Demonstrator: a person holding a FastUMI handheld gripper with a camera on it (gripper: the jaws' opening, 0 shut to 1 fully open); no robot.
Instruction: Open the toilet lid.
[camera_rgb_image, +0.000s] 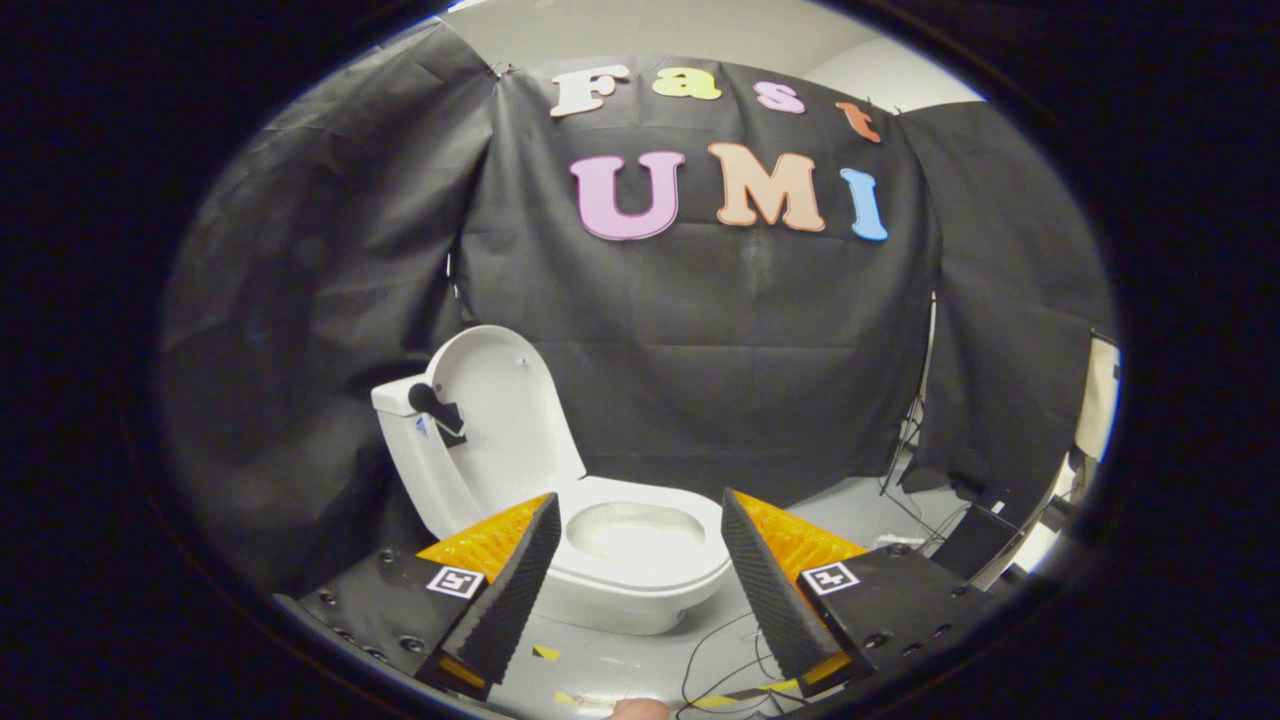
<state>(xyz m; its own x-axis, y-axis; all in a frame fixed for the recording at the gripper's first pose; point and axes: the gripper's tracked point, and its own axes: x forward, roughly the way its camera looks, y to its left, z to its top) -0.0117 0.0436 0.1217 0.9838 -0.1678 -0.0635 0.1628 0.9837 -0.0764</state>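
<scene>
Judging by the toilet lid (505, 420) standing upright against the tank (405, 440), beyond the left finger, opening looks complete. The gripper (635, 545) is spread wide, holding nothing, the bowl (640, 560) between its jaws; best withdraw straight, without nudging the lid.

Black cloth wall (700, 400) draped across the back, creased, hung in separate panels. Pale grey floor (860, 510) below it. Thin black cables (720, 660) looping loosely over the floor in front. Yellow tape bits (545, 652) stuck on the floor nearby. Thin stand legs (905, 440) at the seam between two cloth panels. Dark box-like item (975, 540) low on the floor beside them, details unclear. White ceiling (700, 30) above the cloth.
</scene>
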